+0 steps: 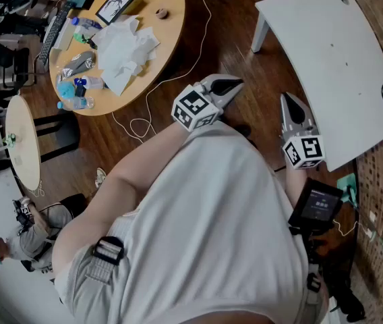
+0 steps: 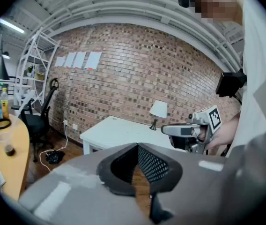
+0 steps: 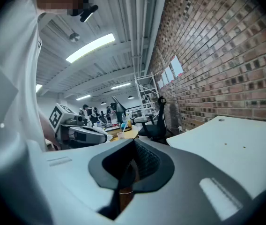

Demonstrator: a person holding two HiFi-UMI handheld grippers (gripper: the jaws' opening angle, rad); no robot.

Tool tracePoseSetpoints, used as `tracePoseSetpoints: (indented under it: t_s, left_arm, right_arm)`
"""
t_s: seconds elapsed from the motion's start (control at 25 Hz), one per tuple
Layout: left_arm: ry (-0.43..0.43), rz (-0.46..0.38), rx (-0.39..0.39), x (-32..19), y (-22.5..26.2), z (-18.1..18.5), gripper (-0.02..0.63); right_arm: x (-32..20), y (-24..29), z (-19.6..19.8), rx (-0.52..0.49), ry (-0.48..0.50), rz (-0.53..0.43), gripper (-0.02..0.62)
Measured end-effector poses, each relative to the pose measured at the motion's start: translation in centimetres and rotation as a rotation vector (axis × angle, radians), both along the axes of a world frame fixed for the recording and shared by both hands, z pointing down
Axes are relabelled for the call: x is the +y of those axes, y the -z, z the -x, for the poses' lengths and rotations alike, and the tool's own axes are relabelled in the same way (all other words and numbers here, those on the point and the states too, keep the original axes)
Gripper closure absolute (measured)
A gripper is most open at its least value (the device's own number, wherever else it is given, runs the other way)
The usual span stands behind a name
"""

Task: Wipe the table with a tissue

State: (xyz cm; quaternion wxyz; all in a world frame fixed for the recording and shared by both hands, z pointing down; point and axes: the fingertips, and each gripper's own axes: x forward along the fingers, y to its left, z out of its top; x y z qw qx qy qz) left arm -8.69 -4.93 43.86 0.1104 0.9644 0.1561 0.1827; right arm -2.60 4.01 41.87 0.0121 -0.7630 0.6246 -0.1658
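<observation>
A heap of white tissues (image 1: 125,46) lies on the round wooden table (image 1: 168,29) at the upper left of the head view, far from both grippers. A bare white table (image 1: 333,66) stands at the right, by the brick wall. My left gripper (image 1: 230,84) is held in front of my body, shut and empty, its jaws meeting in its own view (image 2: 136,146). My right gripper (image 1: 288,102) hangs just short of the white table's near edge, jaws together and holding nothing (image 3: 134,142). Each gripper shows in the other's view: the right one (image 2: 189,130), the left one (image 3: 79,132).
The round table also carries a keyboard (image 1: 53,36), bottles (image 1: 77,103) and a framed picture (image 1: 116,5). White cables (image 1: 141,123) trail over the wooden floor. A table lamp (image 2: 158,110) stands on the white table. A black office chair (image 2: 39,121) is near the wall. Another person (image 1: 16,238) sits at lower left.
</observation>
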Motion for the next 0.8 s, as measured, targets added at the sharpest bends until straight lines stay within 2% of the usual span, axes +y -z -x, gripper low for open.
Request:
tracePoseSetpoints:
  t_s: [0.28, 0.56, 0.8]
  left_arm:
    - [0.151, -0.017, -0.005, -10.2, -0.8, 3.6, 0.603]
    - [0.357, -0.030, -0.052, -22.5, -2.7, 8.7, 0.603]
    - [0.439, -0.015, -0.025, -28.3, -2.5, 10.6, 0.603]
  right_arm:
    - [-8.6, 0.6, 2.1, 0.018, 0.098, 0.027, 0.589]
    - [-16.1, 1.1, 2.7, 0.046, 0.177, 0.044, 0.589]
    - [-22.6, 0.8, 4.0, 0.062, 0.263, 0.073, 0.589]
